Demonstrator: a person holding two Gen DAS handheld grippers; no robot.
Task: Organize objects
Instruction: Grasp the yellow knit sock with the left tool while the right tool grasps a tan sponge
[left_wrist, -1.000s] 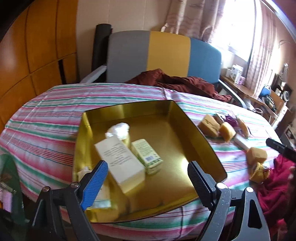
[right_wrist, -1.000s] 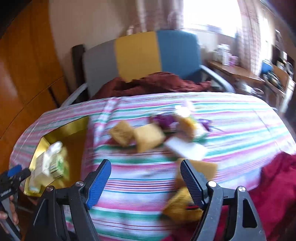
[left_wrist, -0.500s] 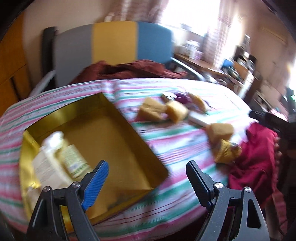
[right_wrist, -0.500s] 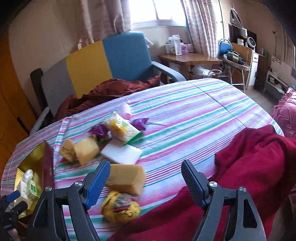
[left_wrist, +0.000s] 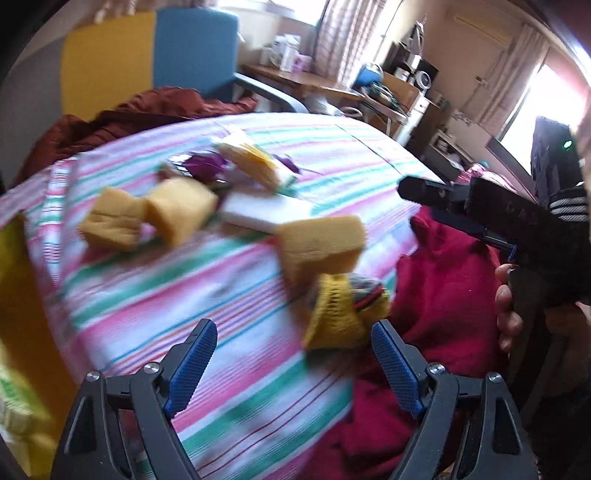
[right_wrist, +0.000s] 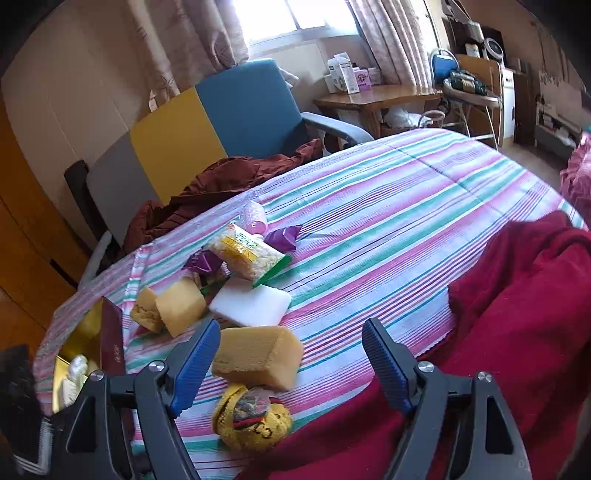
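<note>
Both grippers hang over a striped tablecloth (right_wrist: 388, 206) strewn with loose items. My left gripper (left_wrist: 293, 365) is open and empty, with a yellow mesh bag (left_wrist: 340, 314) just beyond its right finger. Farther off lie a yellow sponge (left_wrist: 321, 243), a white sponge (left_wrist: 258, 212) and two more yellow sponges (left_wrist: 147, 216). My right gripper (right_wrist: 291, 369) is open and empty too. The nearest yellow sponge (right_wrist: 258, 354) lies by its left finger, and the mesh bag (right_wrist: 251, 417) is below that. The gold tray (right_wrist: 79, 332) stands at the left, with small boxes inside.
A snack bag (right_wrist: 247, 254), purple wrappers (right_wrist: 282, 236) and a small pink bottle (right_wrist: 255, 218) lie behind the sponges. A red blanket (right_wrist: 517, 314) covers the table's near right edge. A grey, yellow and blue chair (right_wrist: 207, 129) holding brown cloth stands behind. A hand (left_wrist: 506, 306) holds the right gripper (left_wrist: 410, 194).
The left wrist view has swung right, from the gold tray to the sponges and mesh bag. The right wrist view shifted right early, then stayed nearly still. Both grippers stayed open.
</note>
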